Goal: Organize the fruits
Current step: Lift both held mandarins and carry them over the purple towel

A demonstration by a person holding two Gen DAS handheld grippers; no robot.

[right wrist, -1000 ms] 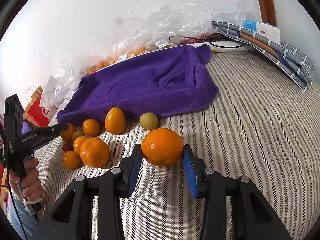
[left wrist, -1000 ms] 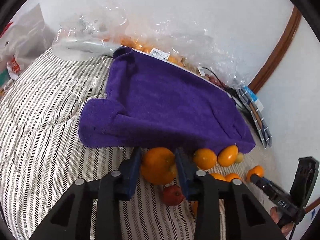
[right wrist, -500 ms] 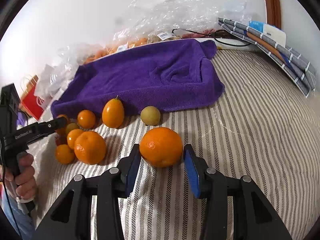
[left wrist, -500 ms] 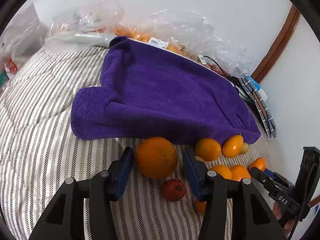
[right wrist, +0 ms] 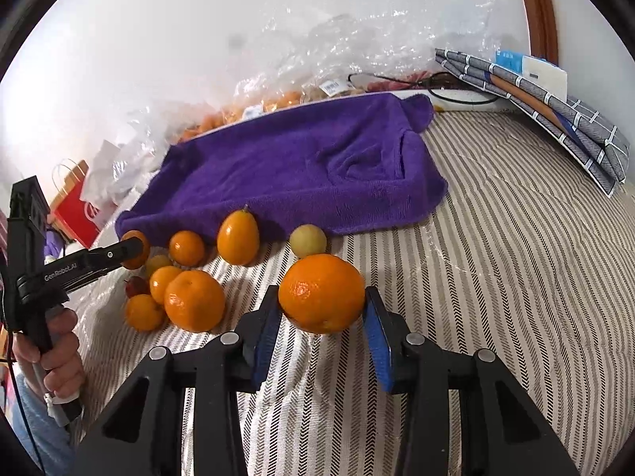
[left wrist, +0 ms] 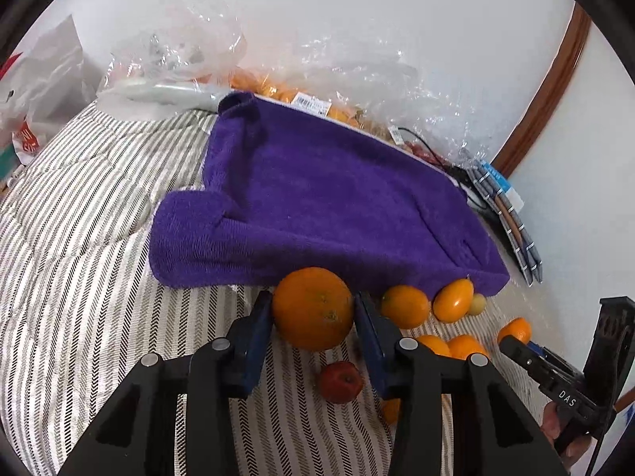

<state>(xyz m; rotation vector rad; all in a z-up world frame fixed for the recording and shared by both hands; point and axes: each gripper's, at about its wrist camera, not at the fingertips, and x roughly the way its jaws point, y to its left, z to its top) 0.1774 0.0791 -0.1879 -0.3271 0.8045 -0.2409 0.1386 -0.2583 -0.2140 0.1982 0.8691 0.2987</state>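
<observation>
Left gripper [left wrist: 313, 311] has a big orange [left wrist: 313, 308] squeezed between its blue pads, both touching the peel, right at the near edge of the purple towel [left wrist: 325, 206]. Below it on the striped bedcover [left wrist: 79, 285] sits a small red fruit [left wrist: 340, 381]. To the right, along the towel's hem, a smaller orange [left wrist: 405, 306], an oval orange fruit [left wrist: 453, 300] and a pale yellow-green one [left wrist: 478, 304] line up.

Over to the right gripper [right wrist: 322, 309]: it is clamped on a second large orange [right wrist: 321, 292], pads pressed to both sides. Just behind it lies the pale round fruit [right wrist: 308, 240] at the towel's edge. Off to the left, a cluster of oranges [right wrist: 193, 306] huddles on the cover. Clear plastic bags [right wrist: 317, 59] pile up against the wall beyond the towel.
</observation>
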